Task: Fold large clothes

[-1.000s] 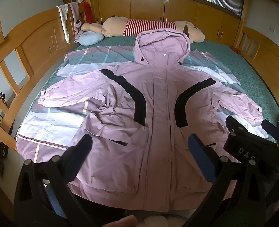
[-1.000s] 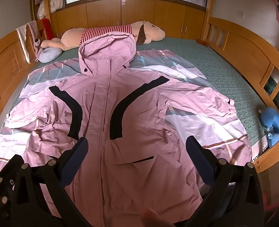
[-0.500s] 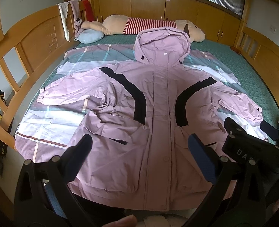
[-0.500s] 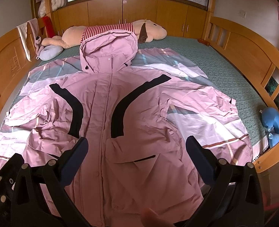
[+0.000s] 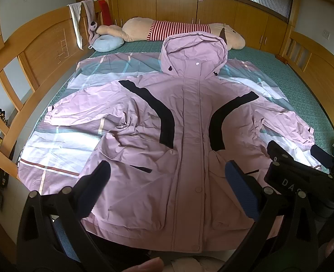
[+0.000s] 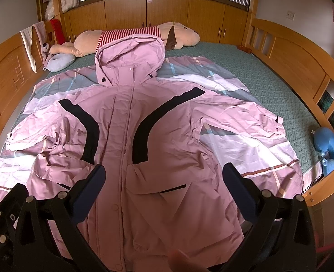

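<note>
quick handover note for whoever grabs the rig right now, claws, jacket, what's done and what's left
Left claw: open, empty, above the jacket's lower front.
Right claw: open, empty, beside it over the hem area.
Pink jacket: spread face up on the checked sheet, closed at the front, hood toward the plush toy, both sleeves out to the sides.
Done: laid flat, some wrinkles near the left sleeve.
Left: every fold; probably sleeves in first.
</note>
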### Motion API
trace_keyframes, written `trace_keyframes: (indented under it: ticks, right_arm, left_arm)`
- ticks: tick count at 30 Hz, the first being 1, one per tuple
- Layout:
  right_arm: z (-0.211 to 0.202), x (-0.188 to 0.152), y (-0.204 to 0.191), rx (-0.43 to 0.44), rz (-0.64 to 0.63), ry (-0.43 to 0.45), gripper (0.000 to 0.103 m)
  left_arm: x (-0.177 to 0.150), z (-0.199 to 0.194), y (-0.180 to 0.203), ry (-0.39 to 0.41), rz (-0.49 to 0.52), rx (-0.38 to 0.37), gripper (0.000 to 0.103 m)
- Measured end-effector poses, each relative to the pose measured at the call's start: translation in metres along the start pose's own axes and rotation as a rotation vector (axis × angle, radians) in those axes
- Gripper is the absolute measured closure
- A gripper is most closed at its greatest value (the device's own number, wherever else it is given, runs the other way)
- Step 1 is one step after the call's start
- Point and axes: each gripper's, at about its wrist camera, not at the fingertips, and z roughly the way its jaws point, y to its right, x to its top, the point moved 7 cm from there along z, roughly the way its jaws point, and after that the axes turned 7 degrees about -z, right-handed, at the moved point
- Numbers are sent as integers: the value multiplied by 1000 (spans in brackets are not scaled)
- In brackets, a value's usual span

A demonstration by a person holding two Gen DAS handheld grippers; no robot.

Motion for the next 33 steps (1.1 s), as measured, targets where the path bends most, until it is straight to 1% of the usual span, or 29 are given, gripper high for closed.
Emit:
trace_keyframes:
  ticks: [33]
  right_arm:
    - [8, -6, -1, 3, -2, -11, 1]
  left_arm:
    - [-6, 2, 4, -5, 0, -1, 2]
